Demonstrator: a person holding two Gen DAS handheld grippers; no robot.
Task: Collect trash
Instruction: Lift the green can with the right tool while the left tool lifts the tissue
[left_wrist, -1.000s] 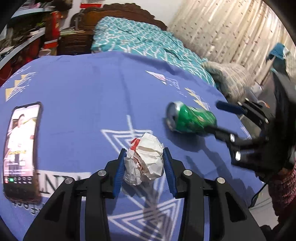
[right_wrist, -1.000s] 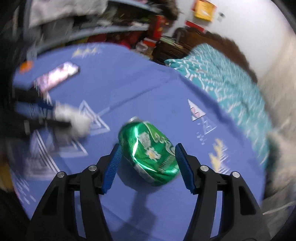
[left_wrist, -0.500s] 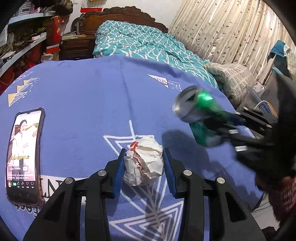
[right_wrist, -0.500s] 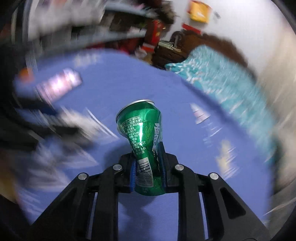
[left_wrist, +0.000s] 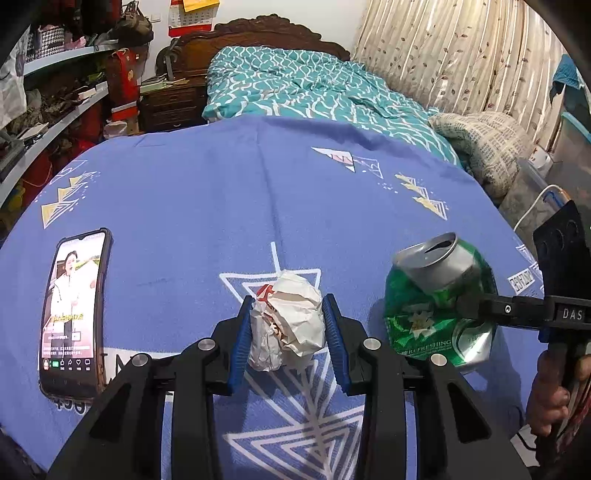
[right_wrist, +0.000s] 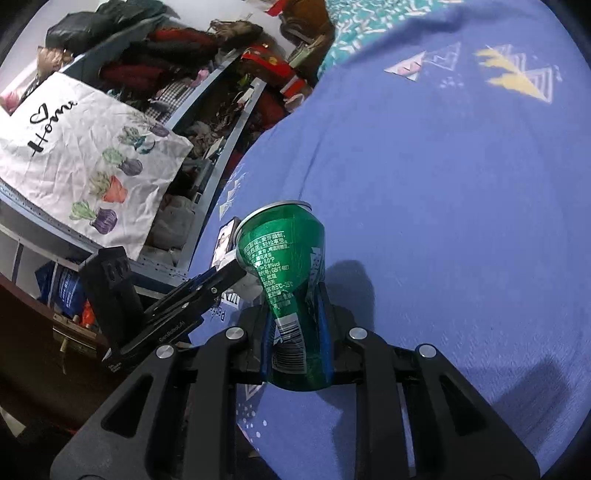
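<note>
While each claw grips, one paper wad (left_wrist: 287, 323), one green can (right_wrist: 290, 291), one phone (left_wrist: 74, 314).

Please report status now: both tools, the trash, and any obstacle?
Left tool shut on crumpled white paper ball. Right tool shut on dented green aluminium can. Black smartphone on blue tablecloth, clear of both.

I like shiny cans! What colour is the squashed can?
The can is green with a silver top, clearest in the right wrist view.

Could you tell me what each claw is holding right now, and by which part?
The right claw pinches the green can at its crushed lower body. The left claw clasps the paper wad by its sides.
</note>
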